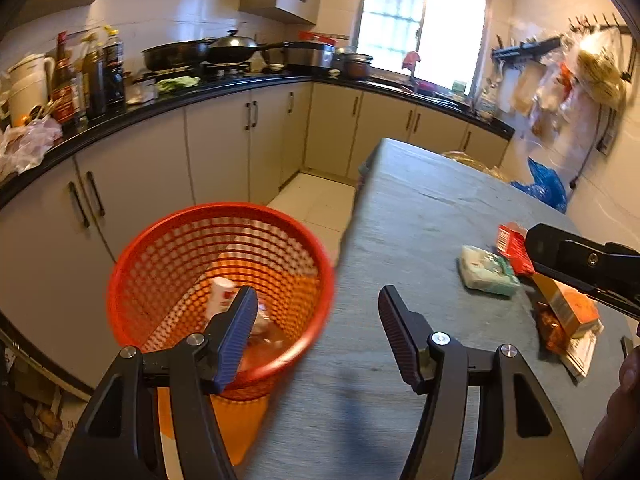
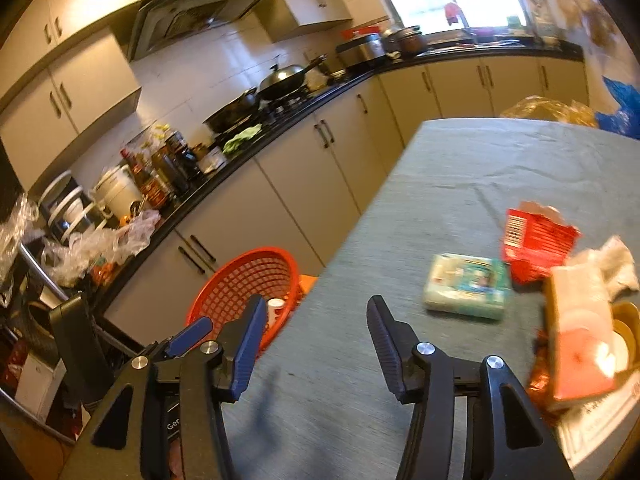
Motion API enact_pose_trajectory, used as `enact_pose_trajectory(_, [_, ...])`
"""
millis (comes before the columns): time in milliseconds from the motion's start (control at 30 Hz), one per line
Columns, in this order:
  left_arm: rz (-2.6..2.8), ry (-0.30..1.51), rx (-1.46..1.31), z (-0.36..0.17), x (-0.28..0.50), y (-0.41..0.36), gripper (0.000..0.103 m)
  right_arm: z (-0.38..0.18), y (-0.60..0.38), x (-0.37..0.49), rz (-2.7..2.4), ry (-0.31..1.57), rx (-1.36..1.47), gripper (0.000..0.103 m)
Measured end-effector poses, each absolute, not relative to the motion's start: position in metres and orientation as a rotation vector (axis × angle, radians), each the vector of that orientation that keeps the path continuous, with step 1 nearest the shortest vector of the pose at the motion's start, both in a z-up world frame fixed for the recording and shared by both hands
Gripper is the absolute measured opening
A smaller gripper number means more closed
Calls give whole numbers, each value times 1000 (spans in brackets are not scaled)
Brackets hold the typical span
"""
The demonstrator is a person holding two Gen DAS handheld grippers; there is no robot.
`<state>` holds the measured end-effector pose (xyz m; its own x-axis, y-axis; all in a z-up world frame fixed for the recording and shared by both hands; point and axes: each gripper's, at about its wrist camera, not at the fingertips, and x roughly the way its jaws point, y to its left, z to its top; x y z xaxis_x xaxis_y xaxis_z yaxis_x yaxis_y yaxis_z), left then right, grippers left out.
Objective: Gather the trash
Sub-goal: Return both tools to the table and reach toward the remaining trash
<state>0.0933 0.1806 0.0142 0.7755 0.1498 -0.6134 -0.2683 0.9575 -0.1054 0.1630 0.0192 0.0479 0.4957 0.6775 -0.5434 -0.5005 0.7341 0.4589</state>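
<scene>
Both grippers stand partly open with nothing between their pads; our left gripper (image 1: 318, 330) hangs over the seam between the red basket (image 1: 312, 240) and the grey desk (image 1: 420, 208), its left finger over the basket's mouth and its right finger over the desk; our right gripper (image 2: 316, 334) points across the desk edge, equally empty.

We judge the basket is parked on the floor tight against the desk's edge so that trash need only travel a short way off the top; a white cup-like container (image 1: 219, 296) already lies inside it, along with something pale and crumpled that blur keeps us from naming.

The remaining trash sits in a loose cluster on the desk to the right: a pale green packet (image 2: 466, 290) lying flat and apart from the rest; a torn red box (image 2: 536, 240) just beyond it; an orange carton (image 2: 580, 340) beside crumpled white paper (image 2: 618, 266); these last three crowd together, perhaps touching.

We reckon the green packet is the easiest next pick, since it lies alone; neither gripper touches any of it yet.
</scene>
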Motion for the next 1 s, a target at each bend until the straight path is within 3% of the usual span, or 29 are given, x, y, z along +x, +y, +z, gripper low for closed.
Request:
enact_pose_trajectory(400, [114,687,-98,21,118,103,63,48,-106,170,538,716,370,56])
enact_pose_trajectory(767, [-38,727,-59,34,148,26,73,24,-247,211,152,701,449,67])
enact_pose_trajectory(1000, [-107,775,-91,35,170,-10,81,-12,-272,234,179,800,575,67])
